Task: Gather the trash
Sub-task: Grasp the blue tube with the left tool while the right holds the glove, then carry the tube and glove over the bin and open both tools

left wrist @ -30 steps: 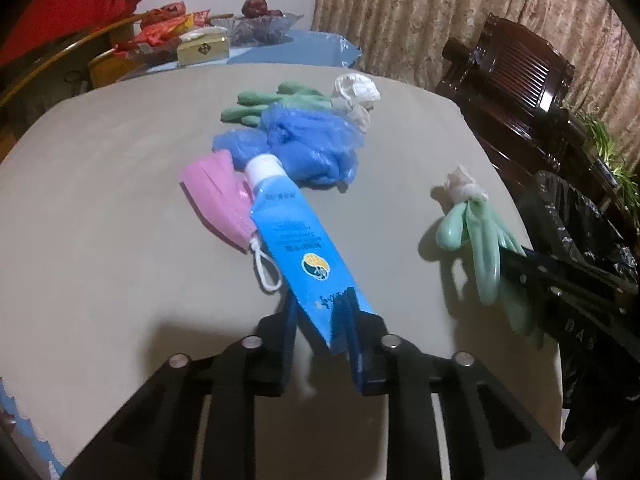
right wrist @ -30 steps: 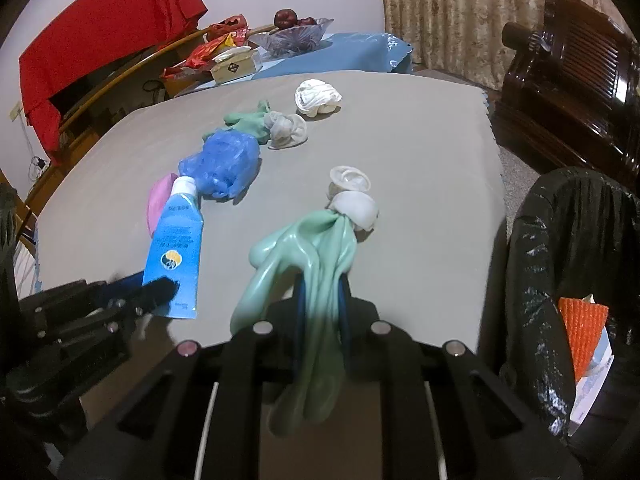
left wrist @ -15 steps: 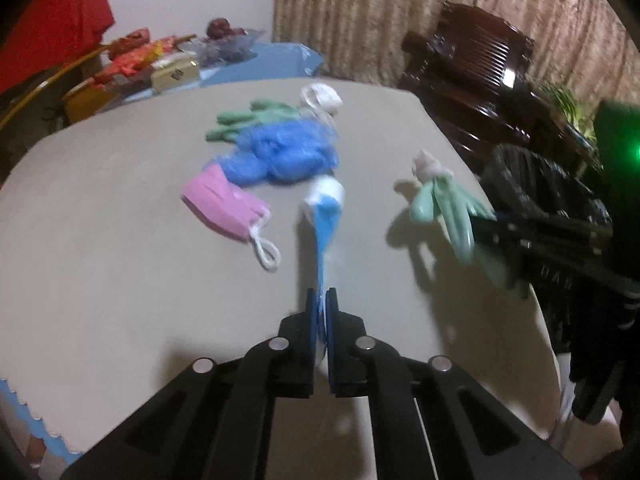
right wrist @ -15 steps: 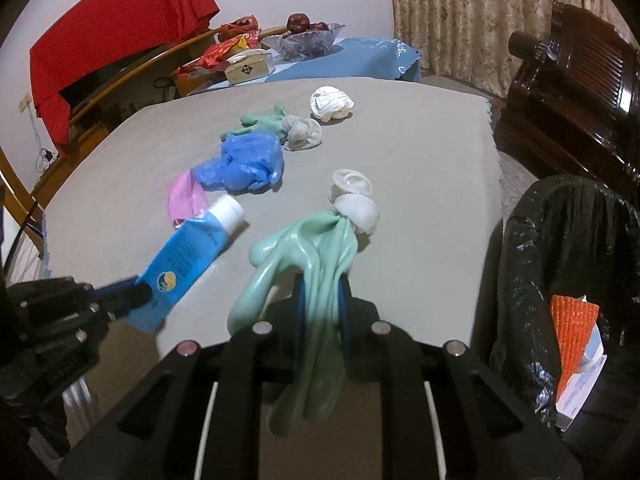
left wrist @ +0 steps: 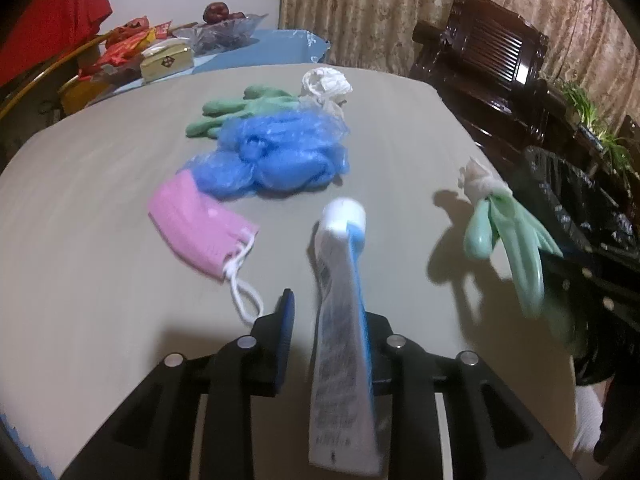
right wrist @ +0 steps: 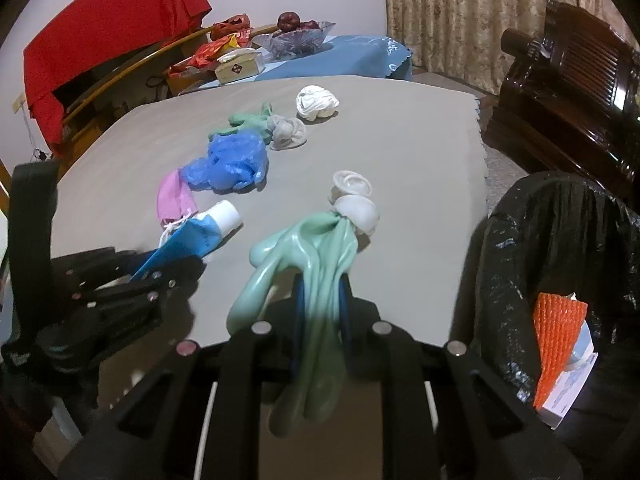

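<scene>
A blue and white tube (left wrist: 342,320) with a white cap stands on edge between the jaws of my left gripper (left wrist: 330,312). Those jaws are opening: the tube leans on the right finger, and a gap shows between it and the left pad. In the right wrist view the left gripper (right wrist: 176,264) is low at the left with the tube (right wrist: 200,234) pointing out of it. My right gripper (right wrist: 322,284) is shut on a pale green rubber glove (right wrist: 316,248) with a white wad knotted at its far end. The glove (left wrist: 508,224) hangs above the table's right edge.
A bin lined with a black bag (right wrist: 560,220) stands right of the grey table (left wrist: 100,200) and holds an orange and white packet (right wrist: 560,332). On the table lie a pink mask (left wrist: 196,224), blue plastic (left wrist: 280,156), another green glove (left wrist: 236,108) and white wads (left wrist: 326,82).
The left gripper closed on the tube, turned it on edge and drew it away from the pink mask. Its jaws now stand apart again. The right gripper and its glove kept still.
</scene>
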Tool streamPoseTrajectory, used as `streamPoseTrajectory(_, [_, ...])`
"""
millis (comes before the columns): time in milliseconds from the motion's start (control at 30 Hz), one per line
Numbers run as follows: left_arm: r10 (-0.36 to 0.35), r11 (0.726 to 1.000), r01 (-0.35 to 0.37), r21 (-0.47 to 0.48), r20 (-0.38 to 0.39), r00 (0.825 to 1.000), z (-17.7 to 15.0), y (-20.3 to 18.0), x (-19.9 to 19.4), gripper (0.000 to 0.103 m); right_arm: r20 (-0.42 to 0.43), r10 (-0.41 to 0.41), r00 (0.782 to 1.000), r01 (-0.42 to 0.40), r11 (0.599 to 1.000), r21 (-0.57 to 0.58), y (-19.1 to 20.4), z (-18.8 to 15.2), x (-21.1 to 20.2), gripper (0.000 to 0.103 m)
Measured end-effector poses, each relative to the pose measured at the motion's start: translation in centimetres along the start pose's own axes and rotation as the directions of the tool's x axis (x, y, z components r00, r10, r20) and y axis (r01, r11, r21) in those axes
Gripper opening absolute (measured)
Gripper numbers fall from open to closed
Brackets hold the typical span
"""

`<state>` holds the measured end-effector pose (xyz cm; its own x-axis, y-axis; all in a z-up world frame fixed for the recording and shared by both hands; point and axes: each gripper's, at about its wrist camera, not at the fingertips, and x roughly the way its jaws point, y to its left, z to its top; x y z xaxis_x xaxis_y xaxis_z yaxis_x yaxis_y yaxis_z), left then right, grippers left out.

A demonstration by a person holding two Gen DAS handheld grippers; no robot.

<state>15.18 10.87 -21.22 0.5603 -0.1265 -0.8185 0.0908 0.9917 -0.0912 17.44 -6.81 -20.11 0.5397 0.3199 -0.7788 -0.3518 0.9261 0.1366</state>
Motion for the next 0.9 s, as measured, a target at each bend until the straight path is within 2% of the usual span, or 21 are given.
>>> streamPoseTrajectory(67, [-0.014,1.0,0.014,-0.003,0.001,1.0,0.4,0.1,0.0,0.004,0.002,0.002,1.0,-0.002,1.0,-0.001,0.0,0.2,-0.1,0.015])
streamPoseTrajectory(133, [-0.02,1.0,0.021,-0.012,0.016,1.0,0.6,0.2,-0.5,0.002,0.006,0.004,1.0,-0.004,1.0,-0.005,0.1,0.3,-0.4,0.015])
streamPoseTrajectory(333, [-0.027,0.999,0.031,-0.043,0.103,0.994,1.3,0.1,-4.0,0.001,0.036,0.021,0.999,-0.021,1.0,0.001,0.0,0.9,-2.2,0.015])
streamPoseTrajectory(633, [-0.024,0.999,0.031,-0.035,0.176,0.984,3.3,-1.7,-8.6,0.001,0.115,0.026,0.993,-0.029,0.999,0.018,-0.6,2.6,-7.1,0.015])
streamPoseTrajectory(900, [-0.048,0.999,0.048,0.004,0.215,0.976,4.7,-4.3,-10.7,0.001,0.165,-0.016,0.986,0.011,0.999,0.036,-2.4,3.3,-11.7,0.015])
